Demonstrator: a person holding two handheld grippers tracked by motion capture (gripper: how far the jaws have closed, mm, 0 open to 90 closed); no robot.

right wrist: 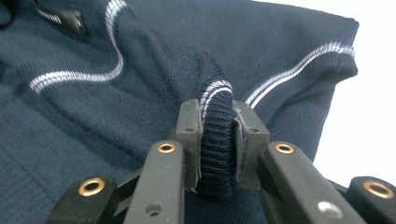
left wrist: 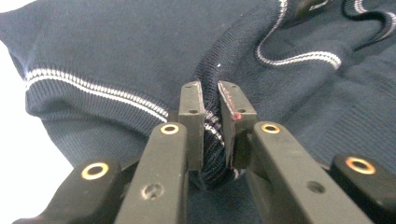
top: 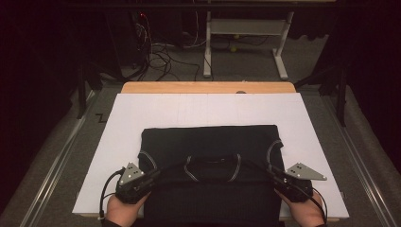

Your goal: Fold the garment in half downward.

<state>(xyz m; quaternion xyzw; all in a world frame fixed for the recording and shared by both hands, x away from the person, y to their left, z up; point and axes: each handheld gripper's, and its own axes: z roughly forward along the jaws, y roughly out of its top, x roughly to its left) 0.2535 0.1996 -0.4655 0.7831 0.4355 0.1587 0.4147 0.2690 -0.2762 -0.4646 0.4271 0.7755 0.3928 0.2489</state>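
**Desk:** Where does the garment lie as you work?

**Caption:** Your dark knit sweater lies on the white board that covers the wooden table, toward the board's near edge and midway between its left and right sides. The far part of the sweater lies flat on the board; the near part, with the striped collar facing up, is raised between your two tools.

**Desk:** And the left gripper?

**Caption:** Your left gripper sits just over the board's near-left part, at the sweater's left edge. In the left gripper view its jaws are clenched on a bunched fold of the ribbed, white-striped knit, and the pads press the cloth from both sides.

**Desk:** The right?

**Caption:** Your right gripper mirrors it above the board's near-right part. In the right gripper view the jaws pinch a thick roll of the ribbed hem, the white stripe curling over the top between the pads. White board shows beyond the sweater's striped cuff.

**Desk:** Your hands?

**Caption:** Your left hand and right hand hold the tools at the board's near edge, each with a cable trailing.
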